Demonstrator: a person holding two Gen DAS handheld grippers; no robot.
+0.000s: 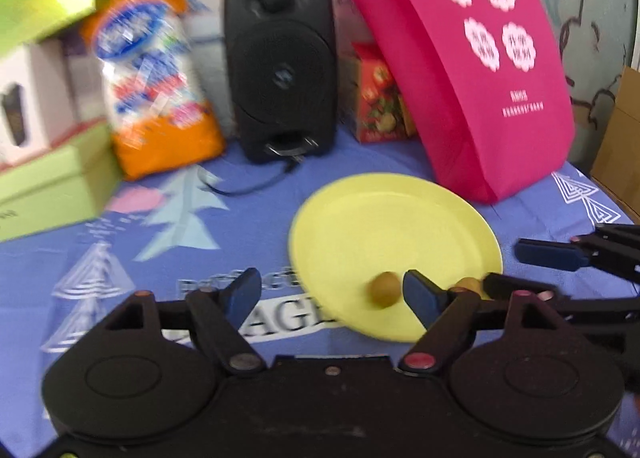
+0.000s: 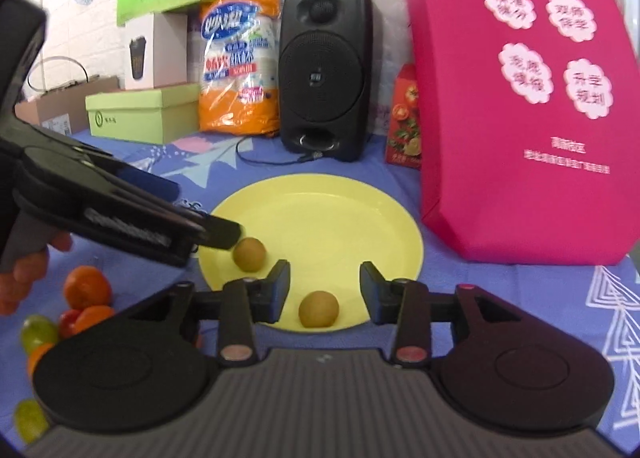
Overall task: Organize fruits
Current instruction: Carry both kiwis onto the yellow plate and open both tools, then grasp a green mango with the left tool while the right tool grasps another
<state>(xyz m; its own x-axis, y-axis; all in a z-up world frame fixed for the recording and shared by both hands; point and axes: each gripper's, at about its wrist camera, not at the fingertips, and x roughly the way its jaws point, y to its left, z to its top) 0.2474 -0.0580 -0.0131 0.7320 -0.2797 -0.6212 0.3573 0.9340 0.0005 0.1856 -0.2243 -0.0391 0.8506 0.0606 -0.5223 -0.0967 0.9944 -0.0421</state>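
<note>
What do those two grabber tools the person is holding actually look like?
Both are matte black plastic. The right gripper has two round disc housings, angled link bars with reddish-pink pivot caps, dark blue pads on the jaws and a ribbed grey body. The left gripper looks alike, though blurred; from the side it shows a grey handle in a bare hand. No cables show.

One round yellow plate carries two small olive-brown round fruits. Beside it lie three orange mandarins, one red fruit and two pale green grapes. One black speaker stands behind.
</note>
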